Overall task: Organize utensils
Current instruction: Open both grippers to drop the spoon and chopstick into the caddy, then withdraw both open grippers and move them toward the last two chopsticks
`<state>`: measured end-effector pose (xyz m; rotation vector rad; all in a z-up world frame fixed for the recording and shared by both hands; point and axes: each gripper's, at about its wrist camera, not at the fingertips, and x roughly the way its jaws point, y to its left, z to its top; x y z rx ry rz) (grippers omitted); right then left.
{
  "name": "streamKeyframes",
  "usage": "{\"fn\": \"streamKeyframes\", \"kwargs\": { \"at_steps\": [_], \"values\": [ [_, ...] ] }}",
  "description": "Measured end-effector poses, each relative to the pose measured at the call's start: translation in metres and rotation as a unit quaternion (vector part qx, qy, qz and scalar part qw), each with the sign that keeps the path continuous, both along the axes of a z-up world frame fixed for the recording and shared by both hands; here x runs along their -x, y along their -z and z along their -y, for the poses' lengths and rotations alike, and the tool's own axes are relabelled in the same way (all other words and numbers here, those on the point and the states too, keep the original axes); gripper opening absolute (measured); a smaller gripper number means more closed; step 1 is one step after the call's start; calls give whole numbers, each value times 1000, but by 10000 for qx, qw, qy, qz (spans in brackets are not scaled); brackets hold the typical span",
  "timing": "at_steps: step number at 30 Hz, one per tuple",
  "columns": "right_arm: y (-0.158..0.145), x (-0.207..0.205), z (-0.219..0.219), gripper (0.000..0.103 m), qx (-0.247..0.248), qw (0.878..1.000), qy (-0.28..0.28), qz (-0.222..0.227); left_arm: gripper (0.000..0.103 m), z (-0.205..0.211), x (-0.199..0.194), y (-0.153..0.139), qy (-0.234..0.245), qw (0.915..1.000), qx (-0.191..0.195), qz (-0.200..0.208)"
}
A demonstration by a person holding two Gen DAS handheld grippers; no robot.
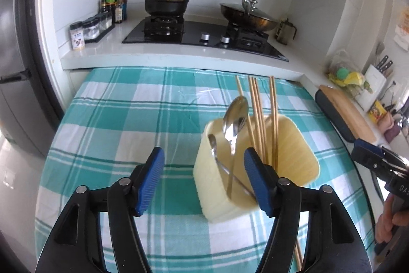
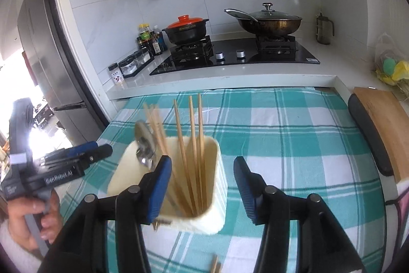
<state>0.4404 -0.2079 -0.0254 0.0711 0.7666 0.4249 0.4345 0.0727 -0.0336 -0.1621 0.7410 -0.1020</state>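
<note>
A cream plastic utensil holder (image 1: pixel 217 186) (image 2: pixel 216 186) stands on the teal checked tablecloth. In it are several wooden chopsticks (image 1: pixel 258 117) (image 2: pixel 193 134) and two metal spoons (image 1: pixel 235 117) (image 2: pixel 143 142). My left gripper (image 1: pixel 204 175) is open and empty, just in front of the holder and slightly to its left. My right gripper (image 2: pixel 202 183) is open and empty, its jaws wide above the holder's near side. A loose chopstick (image 1: pixel 297 257) (image 2: pixel 216 266) lies on the cloth near the front edge.
Behind the table runs a white counter (image 1: pixel 153 55) with a gas hob, a black clay pot with an orange lid (image 1: pixel 167 1), a lidded wok (image 1: pixel 248 14), sauce bottles and spice jars. A wooden cutting board (image 2: pixel 381 117) and a black chair back (image 2: pixel 368 134) are at the right.
</note>
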Motion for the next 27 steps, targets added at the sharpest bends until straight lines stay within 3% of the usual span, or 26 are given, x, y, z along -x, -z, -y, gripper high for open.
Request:
{"fn": "streamKeyframes", "kwargs": {
  "at_steps": [3, 6, 10, 13, 19, 27],
  "values": [
    [17, 58, 26, 61, 487, 9988, -39, 101, 88, -13, 57, 14, 111, 9998, 111, 78],
    [55, 111, 44, 61, 1038, 9945, 110, 46, 89, -14, 102, 53, 225, 9988, 320, -307],
    [106, 162, 57, 61, 954, 9940, 300, -442, 89, 6, 148, 100, 299, 9961, 447, -706],
    [124, 191, 58, 61, 747, 9949, 509, -454, 89, 29, 166, 117, 434, 9949, 517, -749],
    [152, 207, 50, 61, 780, 9932, 644, -573, 89, 57, 177, 132, 370, 9978, -127, -533],
    [155, 209, 54, 61, 778, 9918, 826, -581, 89, 53, 180, 148, 256, 9975, -104, -647]
  ]
}}
